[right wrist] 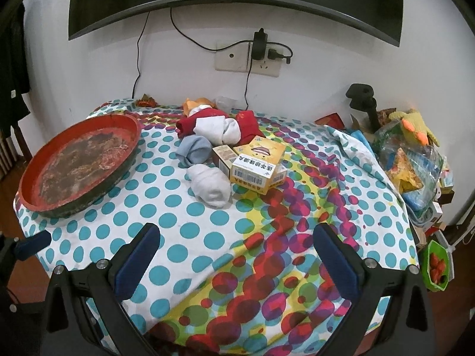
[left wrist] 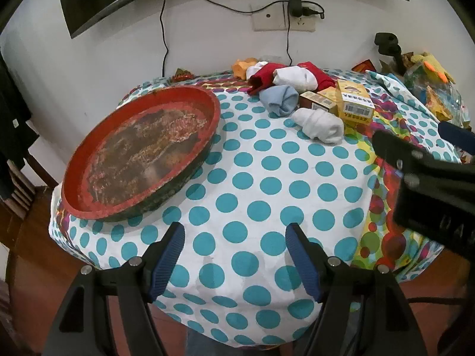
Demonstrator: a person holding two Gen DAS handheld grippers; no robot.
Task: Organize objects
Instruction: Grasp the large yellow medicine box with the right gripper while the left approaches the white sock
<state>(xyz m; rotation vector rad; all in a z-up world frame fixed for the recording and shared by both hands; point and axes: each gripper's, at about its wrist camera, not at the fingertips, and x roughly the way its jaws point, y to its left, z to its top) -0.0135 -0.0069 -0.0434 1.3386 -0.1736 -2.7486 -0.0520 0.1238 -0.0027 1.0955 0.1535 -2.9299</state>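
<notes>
A worn red round tray (left wrist: 89,160) (right wrist: 32,163) sits at the table's left edge. Behind the middle lies a heap: a white rolled sock (left wrist: 319,124) (right wrist: 210,185), a blue-grey sock (left wrist: 280,99) (right wrist: 193,148), a red cloth with a white sock (left wrist: 292,77) (right wrist: 219,127), and yellow and brown small boxes (left wrist: 354,103) (right wrist: 258,163). My left gripper (left wrist: 234,237) hangs open over the dotted cloth near the front edge, nothing between its fingers. My right gripper (right wrist: 237,240) is open too, above the cloth well short of the heap; its body (left wrist: 424,175) shows at the right in the left wrist view.
A dotted tablecloth (left wrist: 243,178) (right wrist: 190,237) covers the table. A TV and a wall socket with cables are behind it. At the right stand a black stand (right wrist: 363,101), a plush toy and packets (right wrist: 415,154), and a green bowl (right wrist: 436,267).
</notes>
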